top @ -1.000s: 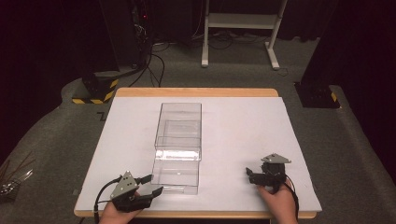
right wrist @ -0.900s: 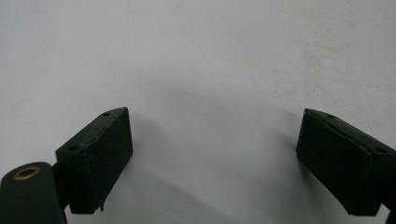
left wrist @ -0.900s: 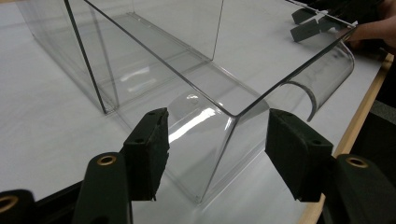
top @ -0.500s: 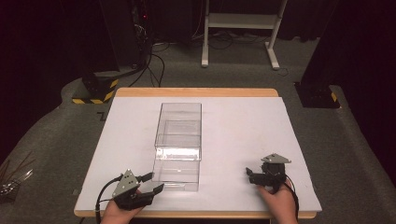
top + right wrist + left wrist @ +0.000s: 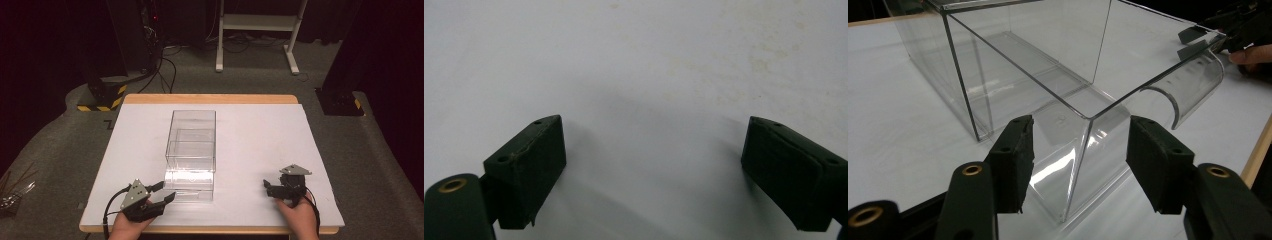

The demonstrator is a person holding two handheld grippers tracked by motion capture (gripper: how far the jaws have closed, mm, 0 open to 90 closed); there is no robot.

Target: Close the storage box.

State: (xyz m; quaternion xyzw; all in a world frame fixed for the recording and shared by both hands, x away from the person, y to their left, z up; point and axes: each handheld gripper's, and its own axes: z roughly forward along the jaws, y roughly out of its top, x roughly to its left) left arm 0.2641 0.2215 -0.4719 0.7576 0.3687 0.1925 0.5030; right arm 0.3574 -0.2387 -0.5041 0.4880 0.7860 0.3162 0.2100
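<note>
You're facing a dim room with a grey carpeted floor [image 5: 250,85]. Your counter [image 5: 210,98] has a pale wood edge and a white sheet over its top. Beyond it stands a white metal frame [image 5: 260,22] on legs, with black cables [image 5: 167,62] trailing across the carpet. Yellow-and-black striped bases [image 5: 100,100] sit at the left and far right.

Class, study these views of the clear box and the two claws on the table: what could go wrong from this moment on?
1. The left claw has just been closing around a corner of the clear box without touching it yet; a corner grip may slip or twist.
2. The box lies near the table's front edge and might be pushed off.
3. The right claw stands apart, open, giving no support.
</note>
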